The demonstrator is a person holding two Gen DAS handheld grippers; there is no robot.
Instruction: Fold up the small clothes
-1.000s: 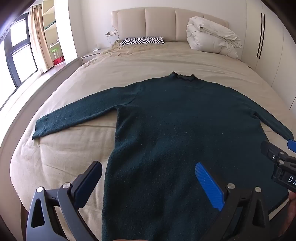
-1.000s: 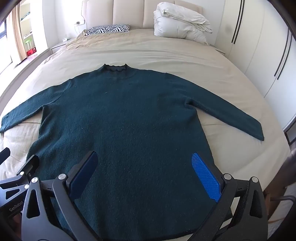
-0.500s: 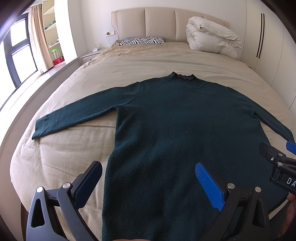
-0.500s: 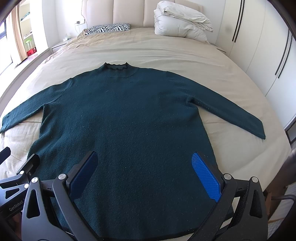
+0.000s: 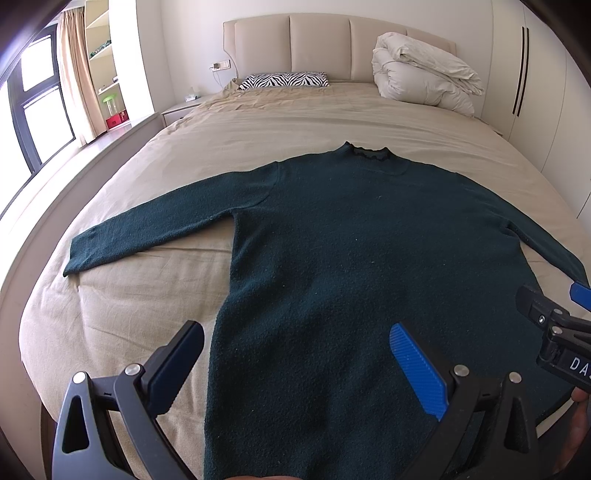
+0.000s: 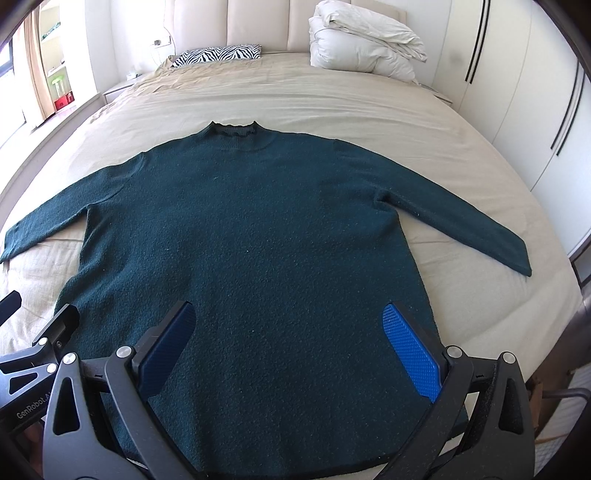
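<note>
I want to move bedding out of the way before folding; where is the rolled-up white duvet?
The white duvet sits at the far right of the bed, against the headboard, right of the zebra pillow, beyond the sweater.

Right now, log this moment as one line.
dark green sweater flat on bed, unfolded | left gripper open, empty | right gripper open, empty

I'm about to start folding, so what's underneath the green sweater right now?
The sweater lies flat on the beige bedsheet, which shows all around it. Nothing rests on top. Whatever is directly beneath the fabric is covered and cannot be seen.
</note>
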